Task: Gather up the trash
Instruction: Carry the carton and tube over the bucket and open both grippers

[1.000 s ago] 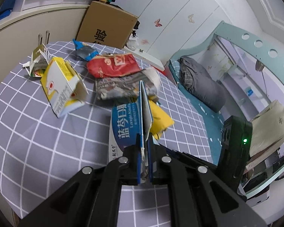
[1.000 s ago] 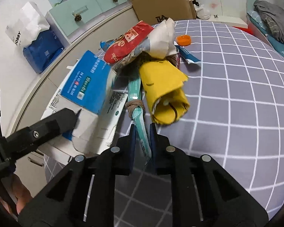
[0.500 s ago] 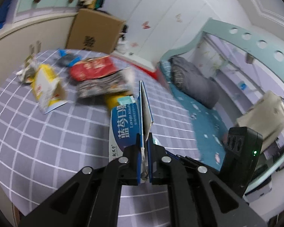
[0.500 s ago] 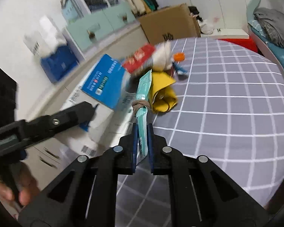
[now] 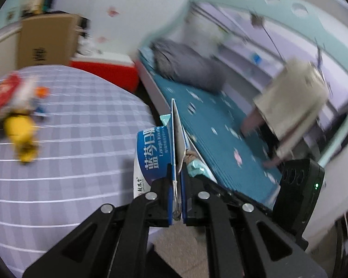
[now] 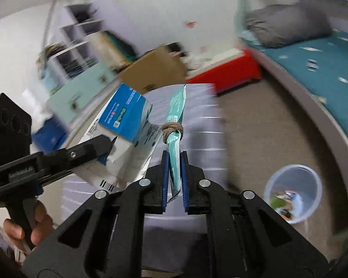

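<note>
My left gripper is shut on a blue and white carton, held in the air past the table's edge; the carton also shows in the right wrist view. My right gripper is shut on a teal wrapper tied with a brown band, held upright above the floor. A clear plastic bin with some trash in it stands on the floor at lower right. A yellow packet and a red bag lie on the checked table, far left and blurred.
A bed with a teal cover and grey pillow is to the right. A cardboard box and a red bin stand beyond the table. Brown floor lies between table and bed.
Both grippers have swung right, away from the trash pile on the table toward the bed and floor, each still holding its item. The bin has come into the right wrist view.
</note>
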The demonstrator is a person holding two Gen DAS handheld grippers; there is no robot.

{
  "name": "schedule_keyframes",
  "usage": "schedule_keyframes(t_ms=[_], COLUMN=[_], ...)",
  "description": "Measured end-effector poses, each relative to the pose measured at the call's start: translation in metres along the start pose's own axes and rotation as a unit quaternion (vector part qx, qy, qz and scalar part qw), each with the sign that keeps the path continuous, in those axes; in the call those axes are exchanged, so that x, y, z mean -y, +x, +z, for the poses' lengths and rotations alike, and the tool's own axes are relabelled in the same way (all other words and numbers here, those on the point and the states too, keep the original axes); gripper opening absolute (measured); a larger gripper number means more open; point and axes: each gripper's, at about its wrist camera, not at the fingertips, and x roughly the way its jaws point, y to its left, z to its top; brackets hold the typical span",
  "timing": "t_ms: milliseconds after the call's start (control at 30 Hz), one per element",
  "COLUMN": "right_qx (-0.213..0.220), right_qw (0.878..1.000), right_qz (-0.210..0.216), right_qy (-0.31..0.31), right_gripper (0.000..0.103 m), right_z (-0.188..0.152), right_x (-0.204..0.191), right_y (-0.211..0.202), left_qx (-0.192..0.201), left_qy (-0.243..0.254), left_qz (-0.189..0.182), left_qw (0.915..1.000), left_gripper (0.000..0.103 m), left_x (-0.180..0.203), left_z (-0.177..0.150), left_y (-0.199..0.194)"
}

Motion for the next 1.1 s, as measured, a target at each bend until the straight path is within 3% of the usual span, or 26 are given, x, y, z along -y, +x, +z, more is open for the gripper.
schedule_keyframes(t_ms=[233, 433, 600, 767, 833, 867, 900, 967, 1100], right_qx=[0.002, -0.022, -0.032, -0.025, -0.028, -0.028, -0.029, -0.032, -0.041], right_qw=[0.991, 0.977, 0.964, 0.957, 0.955, 0.955, 0.954, 0.954, 0.953], right_qz=[-0.095, -0.145, -0.173, -0.186, -0.188, -0.188, -0.189, -0.188, -0.186], right_qy=[0.092, 0.154, 0.198, 0.219, 0.226, 0.228, 0.230, 0.233, 0.235], right_gripper=[0.010, 0.010, 0.010, 0.010, 0.010, 0.010, 0.010, 0.010, 0.010], right_z=[-0.032, -0.066, -0.084, -0.085, -0.085, -0.085, -0.086, -0.089, -0.091], right_x=[0.124, 0.198, 0.239, 0.264, 0.273, 0.275, 0.277, 0.279, 0.277], right_y=[-0.033, -0.026, -0.014, -0.008, -0.003, -0.002, 0.000, 0.001, 0.009], left_qx=[-0.112, -0.207, -0.255, -0.258, -0.258, -0.263, -0.271, -0.262, -0.268], left_qy=[0.045, 0.045, 0.068, 0.084, 0.092, 0.091, 0.085, 0.074, 0.048], left_qz=[-0.028, -0.016, 0.013, 0.016, 0.026, 0.032, 0.037, 0.037, 0.059], left_qw=[0.9923, 0.9772, 0.9644, 0.9624, 0.9614, 0.9600, 0.9580, 0.9616, 0.9603], left_gripper=[0.005, 0.006, 0.006, 0.008, 0.026, 0.055, 0.071, 0.071, 0.071], left_x=[0.060, 0.069, 0.072, 0.082, 0.081, 0.081, 0.078, 0.070, 0.051], left_z=[-0.028, -0.060, -0.073, -0.068, -0.066, -0.064, -0.063, -0.061, -0.065], left_y=[0.123, 0.233, 0.301, 0.336, 0.349, 0.348, 0.354, 0.356, 0.359])
